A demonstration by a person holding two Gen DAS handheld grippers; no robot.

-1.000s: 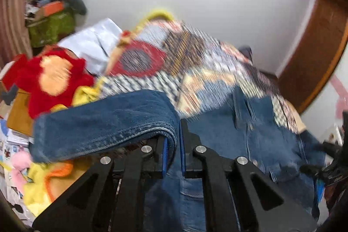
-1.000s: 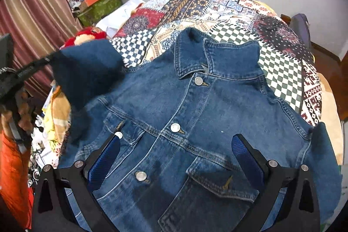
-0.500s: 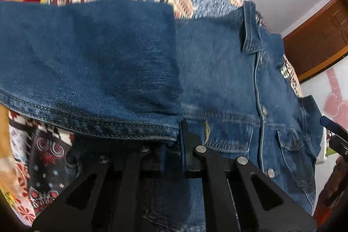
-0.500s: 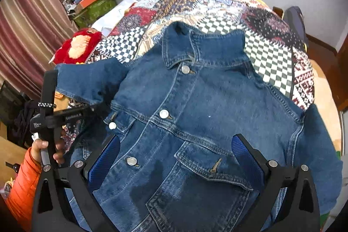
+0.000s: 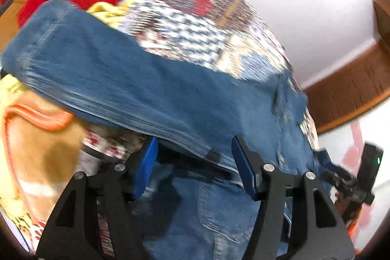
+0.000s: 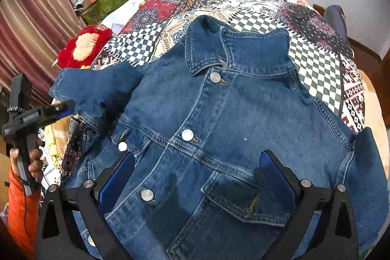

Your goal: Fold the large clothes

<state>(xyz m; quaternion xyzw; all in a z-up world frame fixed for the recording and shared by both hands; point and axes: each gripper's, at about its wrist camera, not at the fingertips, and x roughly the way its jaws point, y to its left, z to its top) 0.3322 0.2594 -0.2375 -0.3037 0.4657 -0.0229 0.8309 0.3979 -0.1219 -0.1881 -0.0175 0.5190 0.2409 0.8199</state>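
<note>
A blue denim jacket [image 6: 219,128] is spread front side up on a bed covered with a patchwork quilt [image 6: 316,60]. Its collar is turned toward the far wall and its metal buttons are closed down the middle. The sleeve [image 6: 97,91] at the picture's left is laid out sideways, over the edge of the quilt.

The left tool [image 5: 195,162] is seen close behind the cuff edge of this sleeve. Its jaws are opening, and the blue pads are not pressed on the cloth; the denim hem is just in front of them. The view here is blurred. In the right wrist view this tool is seen in a hand [image 6: 26,162] with an orange sleeve.

The right tool [image 6: 197,177] is held above the lower chest of the jacket, jaws wide apart, with nothing grasped. A red plush toy [image 6: 82,48] lies beside the bed.
</note>
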